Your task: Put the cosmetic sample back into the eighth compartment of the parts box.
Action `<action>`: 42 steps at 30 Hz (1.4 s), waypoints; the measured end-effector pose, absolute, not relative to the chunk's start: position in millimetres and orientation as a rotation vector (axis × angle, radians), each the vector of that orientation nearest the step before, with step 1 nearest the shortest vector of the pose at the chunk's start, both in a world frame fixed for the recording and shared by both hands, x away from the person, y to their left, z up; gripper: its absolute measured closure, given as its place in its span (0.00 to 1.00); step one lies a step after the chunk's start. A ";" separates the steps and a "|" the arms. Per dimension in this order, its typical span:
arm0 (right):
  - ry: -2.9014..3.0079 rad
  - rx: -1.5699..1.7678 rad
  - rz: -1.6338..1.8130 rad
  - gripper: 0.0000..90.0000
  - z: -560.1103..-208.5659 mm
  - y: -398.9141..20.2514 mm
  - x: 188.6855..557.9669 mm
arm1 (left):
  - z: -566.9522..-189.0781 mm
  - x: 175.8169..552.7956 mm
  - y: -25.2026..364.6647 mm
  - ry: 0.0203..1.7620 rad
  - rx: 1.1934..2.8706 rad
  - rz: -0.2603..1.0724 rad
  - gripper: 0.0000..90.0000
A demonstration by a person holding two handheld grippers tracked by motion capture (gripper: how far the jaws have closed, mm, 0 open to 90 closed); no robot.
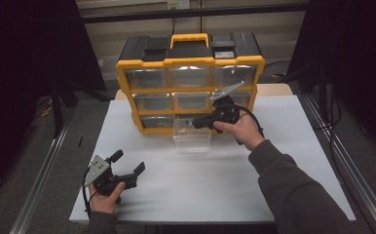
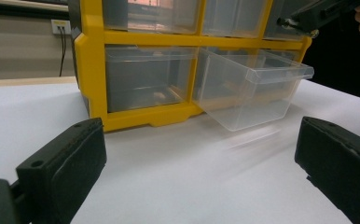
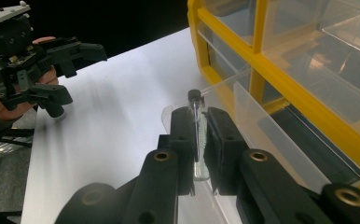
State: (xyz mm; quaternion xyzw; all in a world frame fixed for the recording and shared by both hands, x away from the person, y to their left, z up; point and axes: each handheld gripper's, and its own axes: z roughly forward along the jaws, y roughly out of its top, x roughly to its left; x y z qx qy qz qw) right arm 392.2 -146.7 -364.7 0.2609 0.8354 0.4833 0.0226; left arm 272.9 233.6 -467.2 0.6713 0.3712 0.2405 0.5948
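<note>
From above, my right claw hangs over the clear drawer pulled out of the yellow organizer, while in the left gripper view my left claw gapes empty above the white desk, and the right gripper view shows jaws clamped on a slim black-capped glass vial.

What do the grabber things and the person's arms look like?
Both grippers, left and right, are black with two chunky flat jaws. Each carries a grey three-cornered plate on top and trails a black cable. The person wears a dark grey long sleeve.
</note>
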 end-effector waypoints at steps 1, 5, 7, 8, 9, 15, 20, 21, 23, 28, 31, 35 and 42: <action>2.586 0.811 1.496 0.91 -365.2 -147.0 392.9 | -467.3 272.8 232.6 0.865 1.550 0.554 0.02; 2.582 0.815 1.491 0.91 -366.8 -147.7 395.2 | -467.4 272.9 232.4 0.868 1.551 0.559 0.02; 2.581 0.821 1.489 0.91 -367.3 -147.7 396.0 | -467.4 273.0 232.7 0.866 1.554 0.561 0.02; 2.578 0.827 1.488 0.91 -367.9 -147.8 396.5 | -467.3 273.0 232.8 0.867 1.554 0.560 0.02; 2.576 0.822 1.488 0.91 -368.4 -148.0 397.1 | -467.3 272.7 232.8 0.861 1.558 0.556 0.02; 2.569 0.834 1.485 0.91 -371.1 -148.1 400.2 | -467.4 272.9 232.7 0.866 1.555 0.560 0.02; 2.568 0.838 1.481 0.91 -372.7 -148.0 402.4 | -467.4 272.8 232.9 0.860 1.558 0.556 0.02; 2.566 0.836 1.487 0.91 -373.2 -147.8 402.8 | -467.4 272.8 232.9 0.860 1.558 0.556 0.02; 2.566 0.840 1.480 0.91 -373.5 -147.9 403.3 | -467.4 272.8 232.9 0.859 1.559 0.556 0.02; 2.559 0.838 1.488 0.91 -375.7 -148.0 405.9 | -467.5 272.8 232.8 0.863 1.557 0.555 0.02; 2.555 0.847 1.476 0.91 -376.6 -148.1 406.7 | -467.5 272.8 233.1 0.860 1.561 0.555 0.02; 2.562 0.847 1.463 0.91 -378.5 -147.0 407.7 | -467.5 273.0 233.1 0.861 1.559 0.556 0.02; 2.555 0.853 1.468 0.91 -381.2 -145.7 409.9 | -467.5 273.0 233.0 0.863 1.554 0.553 0.02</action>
